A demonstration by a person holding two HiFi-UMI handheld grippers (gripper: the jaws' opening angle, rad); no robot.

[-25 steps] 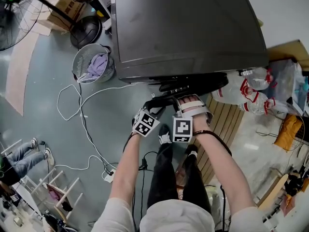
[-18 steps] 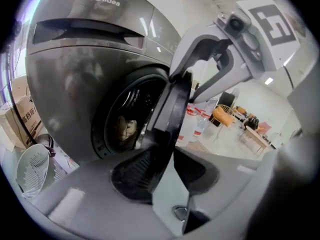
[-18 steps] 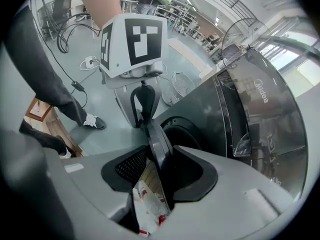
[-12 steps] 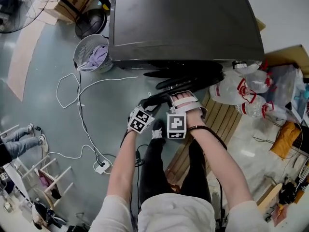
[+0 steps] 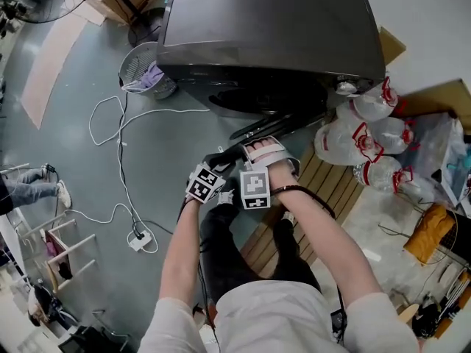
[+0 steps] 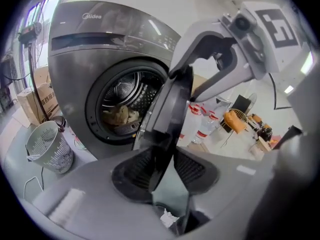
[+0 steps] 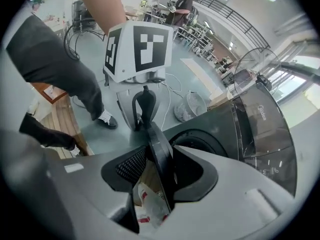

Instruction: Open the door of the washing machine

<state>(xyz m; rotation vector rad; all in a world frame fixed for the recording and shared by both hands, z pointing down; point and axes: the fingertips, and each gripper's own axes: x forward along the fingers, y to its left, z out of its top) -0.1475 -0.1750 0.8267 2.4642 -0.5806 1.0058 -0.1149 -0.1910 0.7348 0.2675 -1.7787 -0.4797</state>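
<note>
The dark grey front-loading washing machine (image 5: 265,28) stands at the top of the head view. Its round door (image 5: 274,126) hangs swung out from the front. In the left gripper view the door (image 6: 172,99) is edge-on and the drum (image 6: 120,115) behind it holds crumpled laundry. My left gripper (image 5: 219,160) is shut on the door's rim, which runs between its pads (image 6: 136,170). My right gripper (image 5: 261,150) is beside it, shut on the same rim (image 7: 159,156), whose black edge fills the gap between the jaws. The left gripper's marker cube (image 7: 138,48) shows just ahead.
A wire laundry basket (image 5: 144,73) with lilac cloth stands left of the machine. A white cable (image 5: 118,144) runs across the floor to a power strip (image 5: 138,240). Large water bottles (image 5: 360,140) and a slatted wooden pallet (image 5: 324,186) lie to the right. My legs (image 5: 221,256) are below the grippers.
Both grippers have moved away from the machine's front with the door's rim held in them. The door has swung further out, and the drum opening shows more.
</note>
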